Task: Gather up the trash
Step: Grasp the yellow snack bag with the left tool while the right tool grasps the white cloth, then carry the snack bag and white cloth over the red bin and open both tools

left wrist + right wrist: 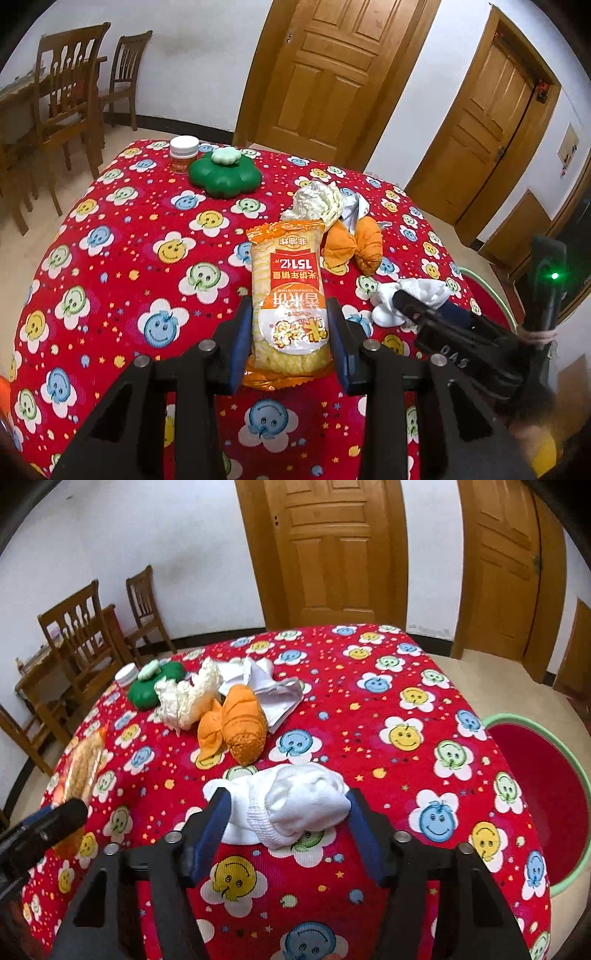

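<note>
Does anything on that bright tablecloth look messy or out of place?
Yes. A heap of crumpled paper, a scrunched cream wrapper and an orange cloth bundle lies mid-table, touching. The snack packet and a white sock each sit between a hand-held gripper's fingers. Nothing looks spilled or broken.

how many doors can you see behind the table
2. One wooden door stands in the wall straight behind the table; the second door is further right in the same wall. Others may lie outside the view.
</note>
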A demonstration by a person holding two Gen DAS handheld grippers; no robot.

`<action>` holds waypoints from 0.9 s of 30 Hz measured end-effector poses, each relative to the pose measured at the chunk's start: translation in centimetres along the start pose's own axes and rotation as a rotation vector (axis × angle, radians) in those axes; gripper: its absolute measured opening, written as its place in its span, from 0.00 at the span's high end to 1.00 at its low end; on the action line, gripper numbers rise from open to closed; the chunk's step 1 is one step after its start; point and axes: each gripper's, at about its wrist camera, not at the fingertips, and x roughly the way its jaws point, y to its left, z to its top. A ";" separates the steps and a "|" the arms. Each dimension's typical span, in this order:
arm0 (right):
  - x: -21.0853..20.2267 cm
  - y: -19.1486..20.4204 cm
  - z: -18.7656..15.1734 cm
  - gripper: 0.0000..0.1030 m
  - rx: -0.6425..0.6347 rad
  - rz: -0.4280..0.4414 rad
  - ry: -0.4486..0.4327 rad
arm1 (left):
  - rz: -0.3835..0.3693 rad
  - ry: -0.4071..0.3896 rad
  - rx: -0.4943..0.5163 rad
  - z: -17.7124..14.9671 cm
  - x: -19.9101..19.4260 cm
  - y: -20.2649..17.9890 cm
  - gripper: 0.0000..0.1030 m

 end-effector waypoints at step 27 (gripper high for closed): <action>-6.1 -6.4 -1.7 0.76 0.169 0.057 -0.057 | -0.089 0.064 0.048 0.8 1.9 -6.4 0.63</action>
